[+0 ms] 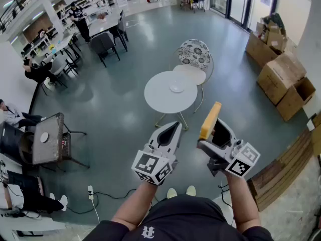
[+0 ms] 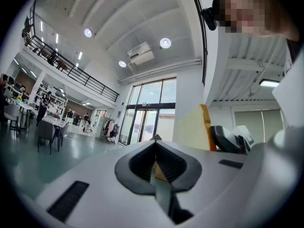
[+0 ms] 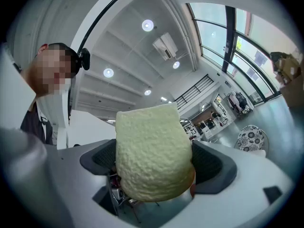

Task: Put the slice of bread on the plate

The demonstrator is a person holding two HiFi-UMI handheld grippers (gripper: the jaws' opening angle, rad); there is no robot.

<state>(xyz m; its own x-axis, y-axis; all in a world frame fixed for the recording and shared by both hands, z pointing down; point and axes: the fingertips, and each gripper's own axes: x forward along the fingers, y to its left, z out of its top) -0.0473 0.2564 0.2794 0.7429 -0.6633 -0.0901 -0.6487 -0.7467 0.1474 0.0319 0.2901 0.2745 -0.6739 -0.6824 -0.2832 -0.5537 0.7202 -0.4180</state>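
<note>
Over grey floor (image 1: 110,99), right tongs (image 1: 216,128) clamp bread slice (image 1: 209,119).

bright ceiling lamps; fisheye-warped edges, sharp focus.

The person's bare left forearm (image 1: 134,205) and bare right forearm (image 1: 242,200) reach forward side by side. The left white-and-grey two-jaw gripper (image 1: 169,130) points level, its dark-padded jaws pressed together with nothing between them. The right white-and-grey two-jaw gripper (image 1: 215,129) tilts slightly upward, its jaws spread wide and closed on a pale yellow slice of bread (image 1: 209,119) that stands upright between them.
</note>
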